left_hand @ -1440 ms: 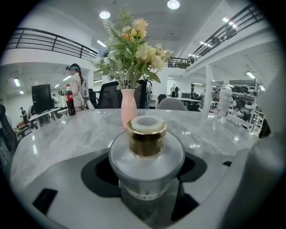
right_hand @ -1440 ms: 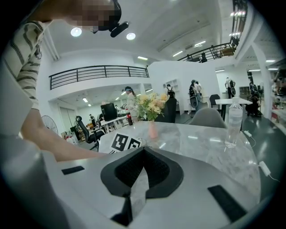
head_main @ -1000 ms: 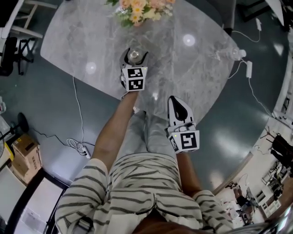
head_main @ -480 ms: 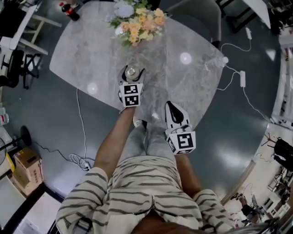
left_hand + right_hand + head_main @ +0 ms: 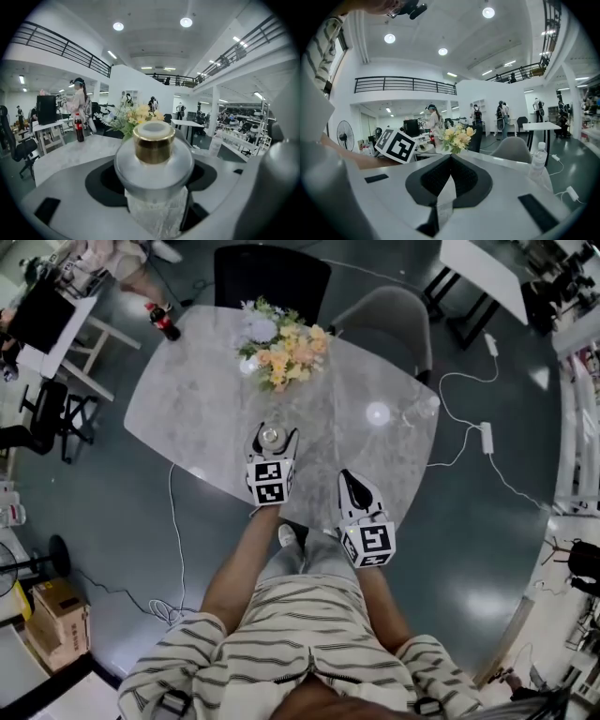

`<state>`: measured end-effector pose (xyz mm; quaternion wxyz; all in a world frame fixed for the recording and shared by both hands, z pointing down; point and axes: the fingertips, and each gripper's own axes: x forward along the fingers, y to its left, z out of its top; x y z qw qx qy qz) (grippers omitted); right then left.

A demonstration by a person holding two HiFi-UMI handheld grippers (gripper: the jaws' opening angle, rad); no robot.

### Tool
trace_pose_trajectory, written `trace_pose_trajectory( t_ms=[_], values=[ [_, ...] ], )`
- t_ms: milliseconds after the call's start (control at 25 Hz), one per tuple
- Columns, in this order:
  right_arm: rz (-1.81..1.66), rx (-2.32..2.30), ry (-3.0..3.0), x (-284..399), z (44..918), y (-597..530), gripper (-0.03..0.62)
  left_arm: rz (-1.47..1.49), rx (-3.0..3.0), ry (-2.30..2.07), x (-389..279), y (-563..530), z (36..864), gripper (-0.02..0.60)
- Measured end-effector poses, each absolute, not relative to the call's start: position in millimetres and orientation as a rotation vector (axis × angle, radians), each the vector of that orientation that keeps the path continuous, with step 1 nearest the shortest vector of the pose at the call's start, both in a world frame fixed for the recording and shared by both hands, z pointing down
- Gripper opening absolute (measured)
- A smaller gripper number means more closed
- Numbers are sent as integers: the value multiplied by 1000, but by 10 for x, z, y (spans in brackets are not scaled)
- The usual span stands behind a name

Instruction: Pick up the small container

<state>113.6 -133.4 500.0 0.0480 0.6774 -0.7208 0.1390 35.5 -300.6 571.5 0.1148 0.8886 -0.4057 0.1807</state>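
Left tool [image 5: 274, 434] nearly level above table [image 5: 187, 399], jaws around small container [image 5: 153, 154]

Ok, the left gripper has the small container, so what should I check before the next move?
1. Small container sits between the left gripper jaws, gripped on both sides: ok.
2. Container upright, gold cap on: ok.
3. Right gripper jaws together, nothing between them, apart from the container: ok.
4. Flowers stand further back on the table, apart from the container: ok.
5. Container lifted clear of the table: cannot tell.
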Motion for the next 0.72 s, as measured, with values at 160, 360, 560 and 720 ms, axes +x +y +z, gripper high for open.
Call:
trace_pose_trajectory(
  t_ms=[160, 360, 560, 720],
  values=[
    [419, 2103, -2176, 1203, 4885, -1338, 8, 530, 2648, -1182, 311, -2937, 5473, 328],
    [408, 2123, -2157, 1281, 4764, -1327, 8, 527, 2695, -1145, 304, -2754, 5259, 328],
    [360, 2149, -2167, 1353, 4560, -1399, 8, 494, 2733, -1113, 287, -2680, 4973, 330],
    [312, 2152, -2184, 1396, 4428, -1467, 8, 467, 2762, -1111, 271, -2657, 4771, 329]
  ],
)
